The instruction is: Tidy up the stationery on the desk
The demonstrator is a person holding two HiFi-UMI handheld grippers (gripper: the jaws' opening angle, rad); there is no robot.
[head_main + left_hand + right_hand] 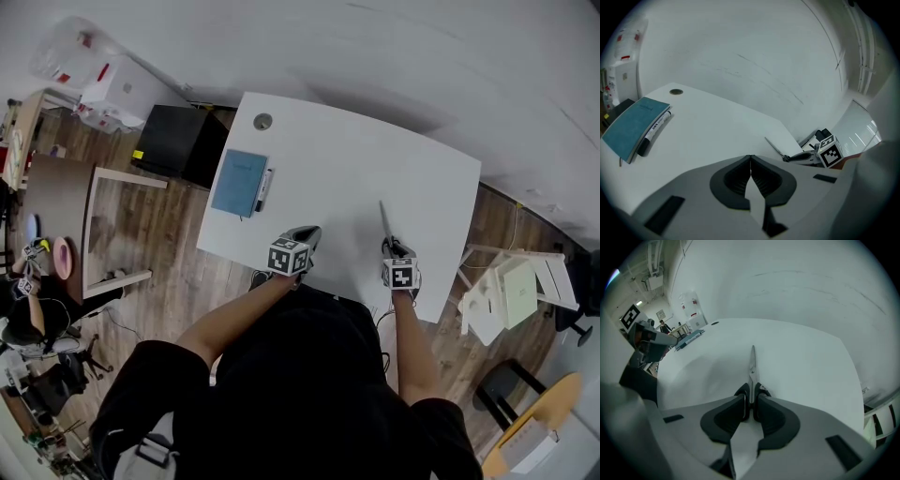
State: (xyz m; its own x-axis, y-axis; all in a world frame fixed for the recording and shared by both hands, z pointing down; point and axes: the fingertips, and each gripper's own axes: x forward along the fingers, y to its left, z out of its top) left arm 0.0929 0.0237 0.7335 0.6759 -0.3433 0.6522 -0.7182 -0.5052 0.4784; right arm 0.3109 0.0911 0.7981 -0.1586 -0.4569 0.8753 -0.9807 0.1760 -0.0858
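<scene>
A blue notebook (239,182) lies on the left part of the white desk (347,169), with a black-and-white marker (263,188) right beside it. They show again in the left gripper view as the notebook (635,124) and the marker (654,132). My right gripper (393,248) is shut on a pair of scissors (752,363) with black handles; the closed blades (383,220) point away over the desk. My left gripper (307,234) is shut with nothing in it, near the desk's front edge.
A round cable grommet (262,121) sits at the desk's far left corner. A black cabinet (173,141) and a wooden frame (112,230) stand left of the desk. White furniture parts (511,291) and a chair (511,384) stand to the right.
</scene>
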